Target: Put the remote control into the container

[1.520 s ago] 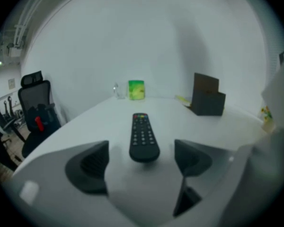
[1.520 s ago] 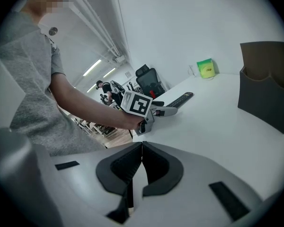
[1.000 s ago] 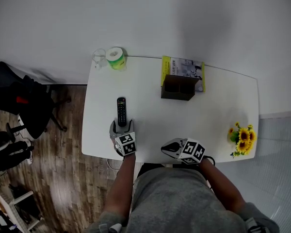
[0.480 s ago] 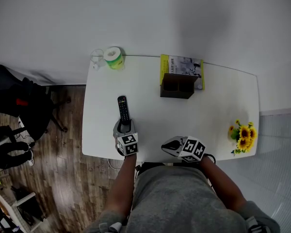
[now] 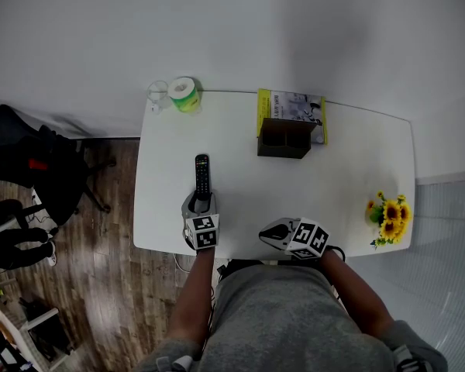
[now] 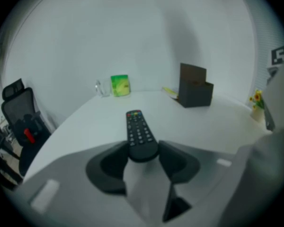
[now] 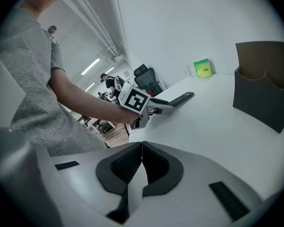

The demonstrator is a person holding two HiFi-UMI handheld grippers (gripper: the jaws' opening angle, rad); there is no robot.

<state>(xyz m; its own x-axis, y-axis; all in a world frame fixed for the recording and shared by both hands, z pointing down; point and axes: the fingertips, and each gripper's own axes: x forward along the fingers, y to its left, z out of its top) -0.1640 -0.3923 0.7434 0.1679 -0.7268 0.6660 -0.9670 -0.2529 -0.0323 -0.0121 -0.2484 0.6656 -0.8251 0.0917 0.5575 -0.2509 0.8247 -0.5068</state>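
White bench (image 5: 333,184) fills the middle of the head view, with a pale wall above it and a wood floor (image 5: 101,285) at lower left. On the left half of the bench lies the remote control (image 5: 202,173), black and slim, its length running up and down the frame and its buttons facing up. Its near end sits between the jaws of the left hand-held gripper (image 5: 201,200). In the left gripper view those jaws are closing, and both dark pads press the sides of the remote control (image 6: 140,134), while most of its body sticks out ahead of the left hand-held gripper (image 6: 143,155). Whether its far end rests on the bench I cannot tell. The dark brown container (image 5: 285,139) stands well apart, toward the upper middle of the frame, upright, with two open compartments. A yellow-green booklet (image 5: 293,107) lies just behind it. To the lower right of the remote control, at the bench's near edge, the right hand-held gripper (image 5: 265,237) hovers with its jaws pressed together and nothing between them, as its own view shows (image 7: 142,148). A green roll (image 5: 185,93) and a small clear glass (image 5: 157,94) stand at the upper left corner of the bench. Sunflowers (image 5: 387,219) sit near the right edge. A black chair (image 5: 31,169) stands on the floor at far left.
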